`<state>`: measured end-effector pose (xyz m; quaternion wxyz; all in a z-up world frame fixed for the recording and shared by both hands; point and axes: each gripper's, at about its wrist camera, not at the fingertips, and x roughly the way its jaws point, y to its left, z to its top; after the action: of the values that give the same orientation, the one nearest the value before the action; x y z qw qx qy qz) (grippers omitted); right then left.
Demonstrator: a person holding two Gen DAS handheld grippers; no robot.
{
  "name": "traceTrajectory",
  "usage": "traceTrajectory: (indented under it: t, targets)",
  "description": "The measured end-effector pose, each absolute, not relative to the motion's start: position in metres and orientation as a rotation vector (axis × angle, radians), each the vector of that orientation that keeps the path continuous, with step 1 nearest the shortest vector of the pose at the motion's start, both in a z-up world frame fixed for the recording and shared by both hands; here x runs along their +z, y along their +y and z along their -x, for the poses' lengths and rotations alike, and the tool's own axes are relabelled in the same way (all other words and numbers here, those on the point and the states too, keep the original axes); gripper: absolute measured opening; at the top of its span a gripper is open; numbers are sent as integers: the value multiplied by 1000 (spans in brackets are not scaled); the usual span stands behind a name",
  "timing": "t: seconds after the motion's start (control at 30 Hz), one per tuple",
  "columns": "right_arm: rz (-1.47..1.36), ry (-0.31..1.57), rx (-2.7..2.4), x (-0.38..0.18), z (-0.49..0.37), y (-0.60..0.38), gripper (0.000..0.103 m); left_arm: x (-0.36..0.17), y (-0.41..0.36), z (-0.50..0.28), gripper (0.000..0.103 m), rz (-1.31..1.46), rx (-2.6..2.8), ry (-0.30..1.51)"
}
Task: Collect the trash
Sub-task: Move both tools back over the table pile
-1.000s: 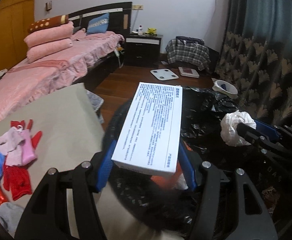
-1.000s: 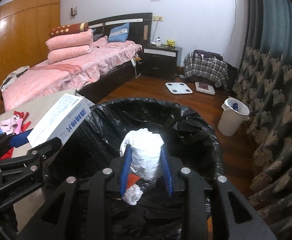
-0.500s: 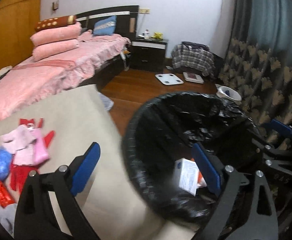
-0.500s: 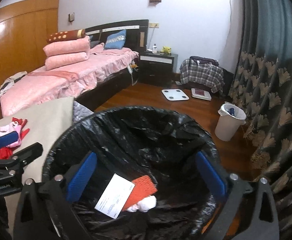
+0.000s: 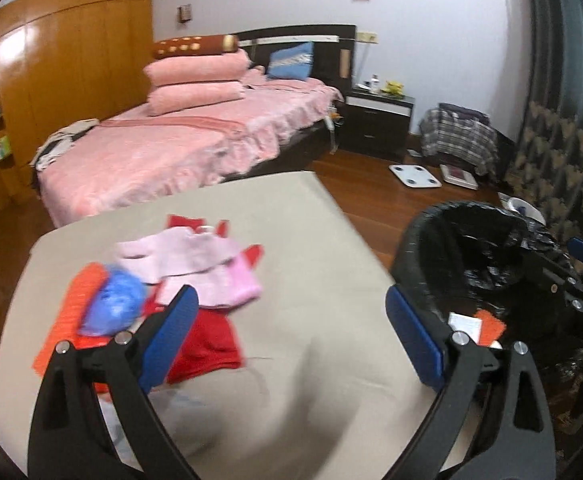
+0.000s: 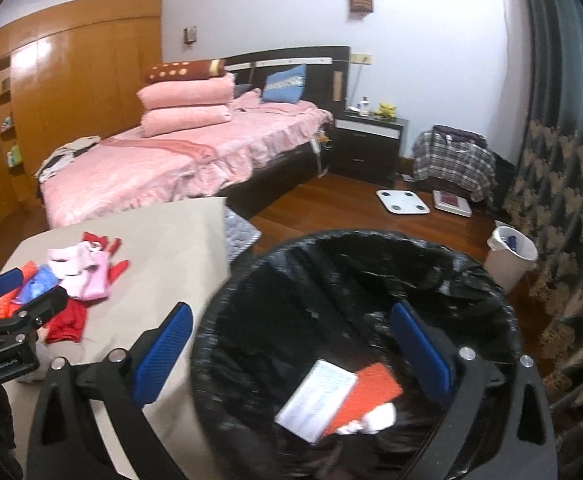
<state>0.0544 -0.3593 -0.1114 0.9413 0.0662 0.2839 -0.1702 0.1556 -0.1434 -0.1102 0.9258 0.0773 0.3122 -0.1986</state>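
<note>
A bin lined with a black bag (image 6: 371,280) stands beside the beige table (image 5: 291,232); it also shows in the left wrist view (image 5: 471,248). In it lie a white box (image 6: 317,398), an orange-red piece (image 6: 367,396) and a white wad (image 6: 375,420). My left gripper (image 5: 291,320) is open and empty above the table. My right gripper (image 6: 291,344) is open and empty over the bin's near rim. A pile of pink, red, orange and blue items (image 5: 163,280) lies on the table's left part.
A pink bed (image 5: 195,144) stands behind the table. A nightstand (image 5: 379,124), a white scale (image 5: 414,176) and a small white bin (image 6: 511,256) are on the wooden floor. A patterned curtain (image 6: 563,160) hangs at the right.
My left gripper opened and dropped the white box into the bin, then swung left over the table. My right gripper opened and dropped the white wad, and shifted a little left.
</note>
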Motion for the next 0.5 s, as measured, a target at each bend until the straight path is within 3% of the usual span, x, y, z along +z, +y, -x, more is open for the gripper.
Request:
traceTrajectory:
  t: [0.5]
  targets:
    - [-80, 576, -161, -107, -88, -264, 97, -112, -17, -156, 92, -104, -173, 605]
